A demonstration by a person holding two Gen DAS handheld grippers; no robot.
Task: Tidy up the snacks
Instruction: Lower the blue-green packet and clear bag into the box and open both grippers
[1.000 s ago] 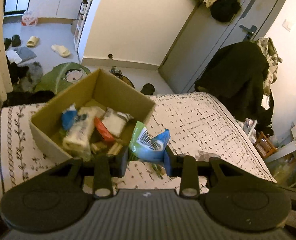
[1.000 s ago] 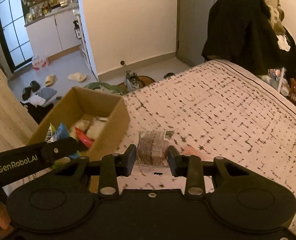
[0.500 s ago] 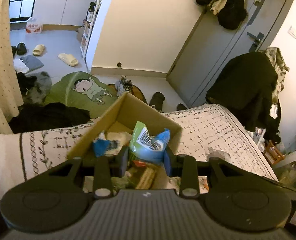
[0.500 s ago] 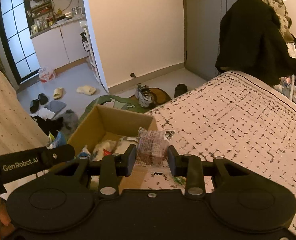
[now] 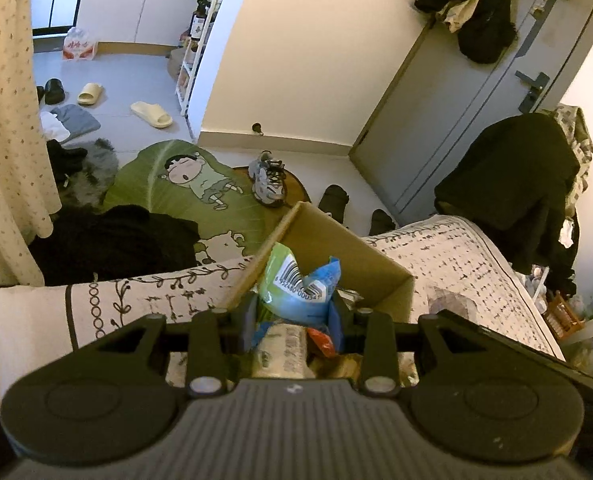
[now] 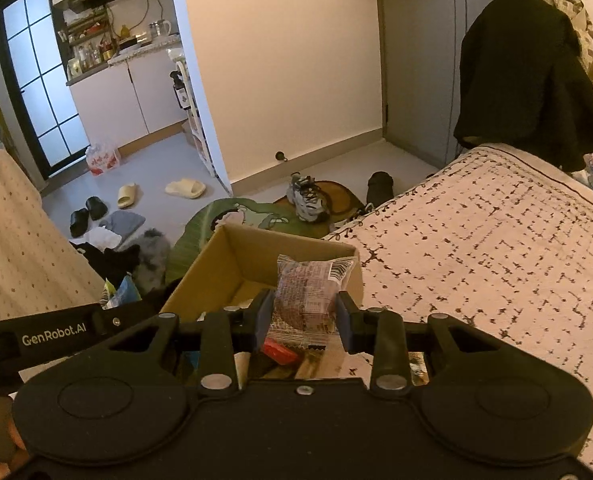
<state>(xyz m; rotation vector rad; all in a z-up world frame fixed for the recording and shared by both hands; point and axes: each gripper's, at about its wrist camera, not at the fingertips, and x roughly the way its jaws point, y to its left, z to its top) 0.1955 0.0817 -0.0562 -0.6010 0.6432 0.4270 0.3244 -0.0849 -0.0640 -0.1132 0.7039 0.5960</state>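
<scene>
An open cardboard box (image 5: pixel 360 256) sits on the patterned bedspread and holds several snack packets. It also shows in the right wrist view (image 6: pixel 252 256). My left gripper (image 5: pixel 294 316) is shut on a green and blue snack bag (image 5: pixel 300 280) and holds it above the box. My right gripper (image 6: pixel 302 318) is shut on a clear packet with a brown snack (image 6: pixel 308 292) and holds it above the box's right side. The left gripper's arm (image 6: pixel 56 332) reaches in from the left in the right wrist view.
The bedspread (image 6: pixel 476 248) stretches to the right. Past the bed's edge lie a green cartoon rug (image 5: pixel 184 184), sneakers (image 5: pixel 270 178), slippers (image 5: pixel 152 114) and dark clothes (image 5: pixel 112 240). A black coat (image 6: pixel 528 72) hangs at the far right.
Both grippers have moved toward the box with their packets. They now hang over the box, and the box sits closer and lower in both views.
</scene>
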